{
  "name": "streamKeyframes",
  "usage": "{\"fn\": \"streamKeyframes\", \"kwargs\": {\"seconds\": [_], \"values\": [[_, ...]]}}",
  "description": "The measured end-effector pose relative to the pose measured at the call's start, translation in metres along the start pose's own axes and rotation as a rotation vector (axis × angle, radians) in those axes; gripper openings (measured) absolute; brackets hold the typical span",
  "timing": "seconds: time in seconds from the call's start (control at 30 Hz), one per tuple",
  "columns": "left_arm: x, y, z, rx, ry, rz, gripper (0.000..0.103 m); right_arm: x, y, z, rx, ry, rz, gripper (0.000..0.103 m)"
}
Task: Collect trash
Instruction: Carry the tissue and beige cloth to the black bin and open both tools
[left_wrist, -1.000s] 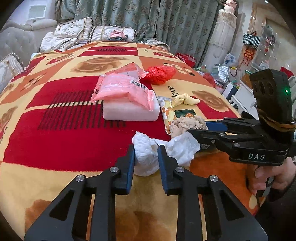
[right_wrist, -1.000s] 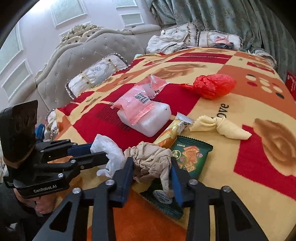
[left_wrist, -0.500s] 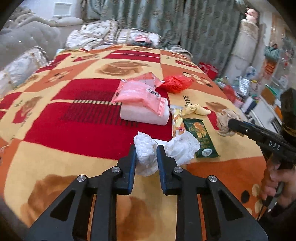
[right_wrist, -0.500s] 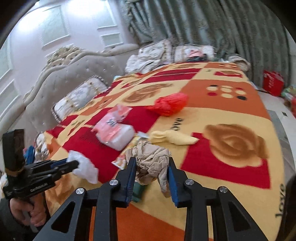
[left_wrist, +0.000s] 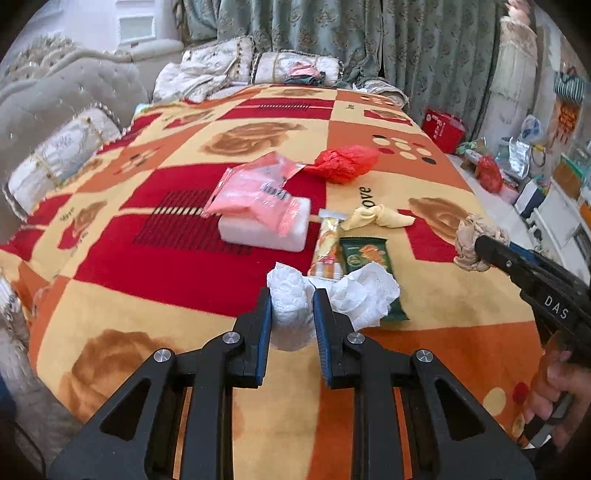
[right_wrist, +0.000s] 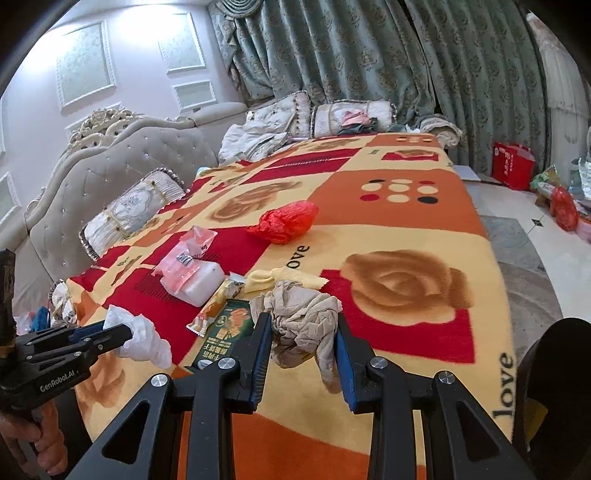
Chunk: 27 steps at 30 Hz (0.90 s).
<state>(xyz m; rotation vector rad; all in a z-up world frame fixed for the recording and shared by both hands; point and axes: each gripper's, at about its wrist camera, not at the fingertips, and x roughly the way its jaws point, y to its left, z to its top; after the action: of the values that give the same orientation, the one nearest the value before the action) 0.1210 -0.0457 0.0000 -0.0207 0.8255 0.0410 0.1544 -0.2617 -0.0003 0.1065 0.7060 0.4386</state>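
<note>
My left gripper (left_wrist: 291, 310) is shut on a crumpled white tissue (left_wrist: 291, 314), held just above the patterned bed cover; in the right wrist view the same gripper (right_wrist: 118, 334) shows at the left with the white tissue (right_wrist: 144, 338). My right gripper (right_wrist: 301, 332) is shut on a beige crumpled wad (right_wrist: 303, 321), lifted off the bed; in the left wrist view that gripper (left_wrist: 480, 247) holds the beige wad (left_wrist: 472, 240) at the right. On the bed lie a green snack wrapper (left_wrist: 364, 254), an orange snack packet (left_wrist: 327, 247), a yellow wad (left_wrist: 380, 218) and a red plastic bag (left_wrist: 343, 162).
A pink packet (left_wrist: 255, 195) rests on a white tissue pack (left_wrist: 266, 230) mid-bed. Pillows (left_wrist: 62, 155) and a tufted headboard (right_wrist: 122, 162) line the left; curtains (right_wrist: 369, 55) hang behind. A red bag (right_wrist: 513, 164) and clutter sit on the floor at the right.
Both grippers have lifted away from the bed with their wads and tilted up. The beige wad left the green wrapper, and the right gripper swung out to the right.
</note>
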Motion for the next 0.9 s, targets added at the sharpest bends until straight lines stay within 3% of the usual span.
{"fn": "streamKeyframes", "kwargs": {"seconds": [0.63, 0.9], "values": [[-0.006, -0.043, 0.003, 0.07, -0.019, -0.01, 0.02, -0.03, -0.031, 0.0, 0.063, -0.059, -0.039, 0.031], [-0.008, -0.061, 0.003, 0.106, -0.032, -0.009, 0.02, -0.055, -0.067, 0.001, 0.141, -0.115, -0.124, 0.031]]}}
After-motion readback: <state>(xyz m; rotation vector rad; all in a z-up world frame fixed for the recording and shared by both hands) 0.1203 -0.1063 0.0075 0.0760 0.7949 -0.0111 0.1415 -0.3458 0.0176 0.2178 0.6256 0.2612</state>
